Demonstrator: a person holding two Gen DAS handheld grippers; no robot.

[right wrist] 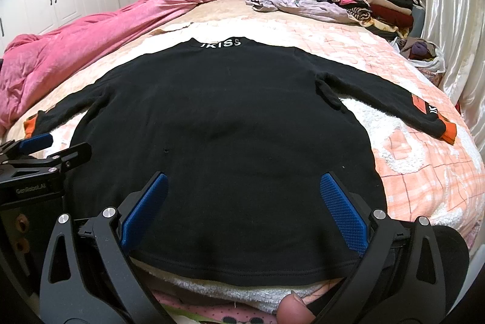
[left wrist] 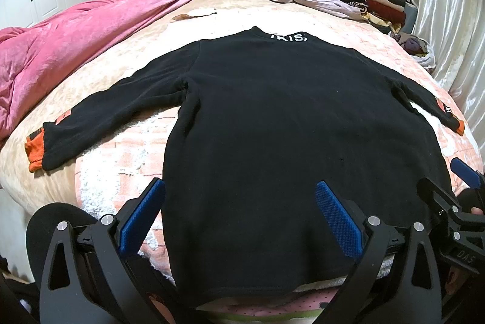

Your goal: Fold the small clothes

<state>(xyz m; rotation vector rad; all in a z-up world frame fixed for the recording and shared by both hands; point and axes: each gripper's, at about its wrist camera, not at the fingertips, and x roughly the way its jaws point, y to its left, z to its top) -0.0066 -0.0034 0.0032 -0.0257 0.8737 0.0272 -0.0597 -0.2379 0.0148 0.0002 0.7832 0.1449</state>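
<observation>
Black sweater (left wrist: 272,117) spread flat on the bed (left wrist: 127,160). Left gripper (left wrist: 239,214) and right gripper (right wrist: 242,208) both gape wide, empty, at its hem. Only the right view shows a fingertip (right wrist: 292,310) below the hem.

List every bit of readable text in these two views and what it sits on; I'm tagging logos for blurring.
"IKISS": white letters on the collar of the black sweater; the first letter is unclear.
"GenRobot.AI": on the left gripper body.
"DAS": on the right gripper body.
White letters on the sweater's cuff band: too small to read.
</observation>
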